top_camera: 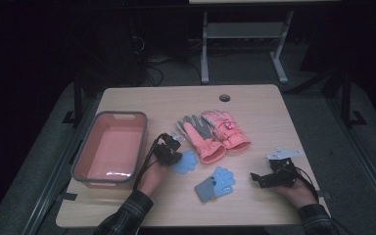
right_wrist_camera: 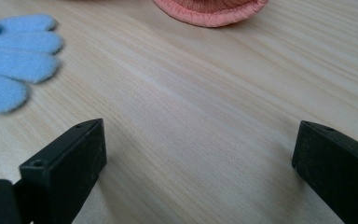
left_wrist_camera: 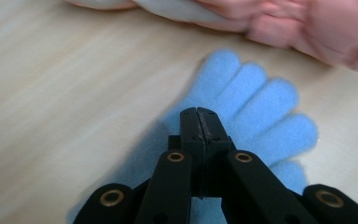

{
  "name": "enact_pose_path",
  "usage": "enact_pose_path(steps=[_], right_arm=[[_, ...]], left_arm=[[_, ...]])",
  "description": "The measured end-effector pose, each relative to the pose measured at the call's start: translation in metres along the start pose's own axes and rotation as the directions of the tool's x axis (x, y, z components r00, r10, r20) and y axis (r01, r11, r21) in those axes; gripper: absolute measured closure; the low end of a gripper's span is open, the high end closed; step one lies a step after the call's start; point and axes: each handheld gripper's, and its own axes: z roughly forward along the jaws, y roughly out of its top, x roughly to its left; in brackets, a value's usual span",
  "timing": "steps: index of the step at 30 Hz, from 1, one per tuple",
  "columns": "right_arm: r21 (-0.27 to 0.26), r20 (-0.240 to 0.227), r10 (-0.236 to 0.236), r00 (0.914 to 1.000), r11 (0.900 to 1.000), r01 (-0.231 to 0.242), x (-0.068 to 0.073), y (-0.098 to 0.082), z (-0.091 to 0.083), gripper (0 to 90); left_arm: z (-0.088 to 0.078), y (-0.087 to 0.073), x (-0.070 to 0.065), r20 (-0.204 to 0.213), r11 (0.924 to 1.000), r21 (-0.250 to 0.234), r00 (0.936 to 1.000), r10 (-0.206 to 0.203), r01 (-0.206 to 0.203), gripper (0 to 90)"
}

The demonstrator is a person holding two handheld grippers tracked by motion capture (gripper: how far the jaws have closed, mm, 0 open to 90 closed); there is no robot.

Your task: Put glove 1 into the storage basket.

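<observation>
Small blue glove (left_wrist_camera: pixel 256 109) lies flat on the bench (top_camera: pixel 254 105), just right of the salmon bin (top_camera: pixel 110 149) and just below the pink gloves. In the high view its fingers point right and slightly away from the person; long axis runs roughly left to right, cuff end under the left tongs (top_camera: pixel 172 155). In the left gripper view the fingers fan up and to the right.

Left tongs pressed together over the glove's palm; whether fabric is caught between the jaws cannot be told.

Second blue glove (top_camera: pixel 215 183) lies apart, nearer the person, fingers toward upper right, grey cuff toward lower left.

Pair of pink gloves (top_camera: pixel 215 132) beyond, cuffs toward the person.

Right tongs (top_camera: pixel 262 180) spread wide, low over bare bench.
</observation>
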Motion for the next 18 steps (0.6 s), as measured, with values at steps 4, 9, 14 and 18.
enact_pose_path(steps=[4,9,14,18], right_arm=[[0.0,0.0,0.0,1.0,1.0,0.0,0.0,0.0,0.0,2.2],[0.0,0.0,0.0,1.0,1.0,0.0,0.0,0.0,0.0,2.3],[0.0,0.0,0.001,1.0,1.0,-0.001,0.0,0.0,0.0,2.2],[0.0,0.0,0.001,1.0,1.0,-0.001,0.0,0.0,0.0,2.3]], left_arm=[[-0.004,-0.006,-0.011,0.05,0.9999,0.003,0.9987,0.013,-0.013,89.5],[-0.008,-0.006,-0.022,0.097,0.9987,0.004,0.994,0.05,-0.051,89.5],[-0.018,-0.004,-0.013,0.023,0.9985,-0.042,0.999,0.038,-0.037,89.5],[-0.012,0.002,0.0,-0.034,0.9988,-0.05,0.9994,-0.002,0.0,89.5]])
